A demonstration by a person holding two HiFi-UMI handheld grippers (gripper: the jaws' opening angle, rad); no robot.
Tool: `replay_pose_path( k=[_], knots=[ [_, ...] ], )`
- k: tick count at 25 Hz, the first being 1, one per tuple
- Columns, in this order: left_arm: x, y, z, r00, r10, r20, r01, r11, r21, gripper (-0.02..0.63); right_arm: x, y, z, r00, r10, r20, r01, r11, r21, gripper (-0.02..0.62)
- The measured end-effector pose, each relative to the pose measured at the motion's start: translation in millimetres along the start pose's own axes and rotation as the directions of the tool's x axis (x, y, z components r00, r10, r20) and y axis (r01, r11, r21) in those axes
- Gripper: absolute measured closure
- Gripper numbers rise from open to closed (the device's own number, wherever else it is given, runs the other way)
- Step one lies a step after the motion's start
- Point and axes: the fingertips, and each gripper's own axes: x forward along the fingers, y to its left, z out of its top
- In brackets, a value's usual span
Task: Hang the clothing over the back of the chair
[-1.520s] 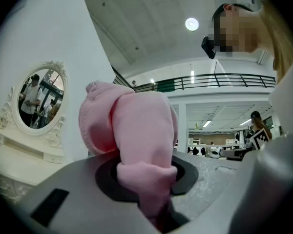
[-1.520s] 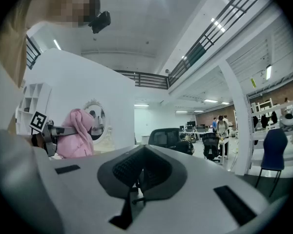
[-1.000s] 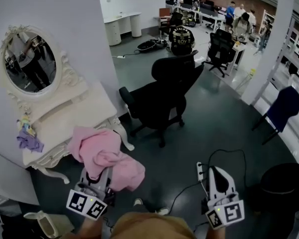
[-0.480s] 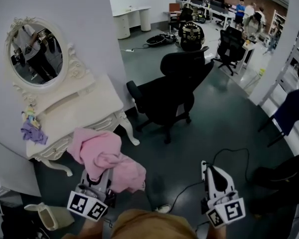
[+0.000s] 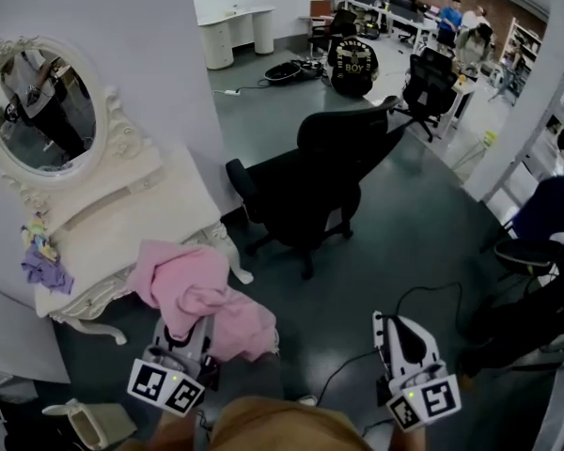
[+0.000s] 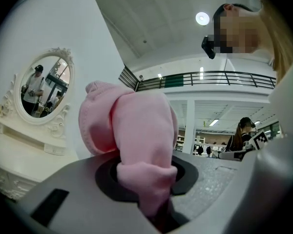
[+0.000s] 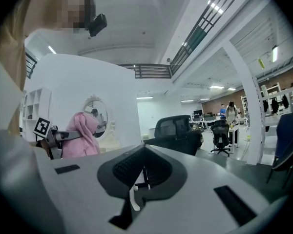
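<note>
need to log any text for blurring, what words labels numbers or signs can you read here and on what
"BOY": on the back of a black top far across the room; the smaller line above it is too blurred to read.
Square markers on the left gripper and right gripper: black-and-white patterns, no letters.
Pink clothing: no print visible.

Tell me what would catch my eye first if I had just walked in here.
A bunched pink garment, clamped in the left gripper at the lower left of the head view, stands out most. Just beyond it an ornate white dressing table with an oval mirror stands against the wall, and a black office chair stands mid-floor. The right gripper, lower right, is shut and empty.
</note>
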Motion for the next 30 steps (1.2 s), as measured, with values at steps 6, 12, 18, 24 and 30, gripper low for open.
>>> replay_pose_path(
  k=[6, 12, 18, 24, 30],
  knots=[
    [114.0, 73.1, 23.3, 0.998, -0.058, 0.023, 0.06, 0.997, -0.052, 0.52, 112.4, -18.2, 40.0, 0.999, -0.054, 0.001, 0.054, 0.998, -0.042, 0.592],
    [215.3, 139.7, 45.5, 0.99, -0.14, 0.029, 0.142, 0.987, -0.071, 0.52, 214.2, -21.5, 66.0, 0.995, -0.1, 0.018, 0.101, 0.992, -0.078, 0.592],
    [278.7, 174.3, 35.9, 0.987, -0.163, 0.005, 0.162, 0.977, -0.139, 0.52, 258.3, -34.1, 62.4, 0.987, -0.157, -0.018, 0.155, 0.985, -0.074, 0.592],
    [325.4, 155.0, 33.1, 0.976, -0.219, -0.009, 0.216, 0.966, -0.141, 0.52, 279.1, -73.5, 74.9, 0.982, -0.186, 0.005, 0.186, 0.98, -0.065, 0.592],
    [368.6, 123.2, 39.4, 0.969, -0.247, -0.006, 0.246, 0.966, -0.084, 0.518, 315.7, -124.4, 83.3, 0.992, -0.117, 0.054, 0.119, 0.992, -0.034, 0.592]
  ],
)
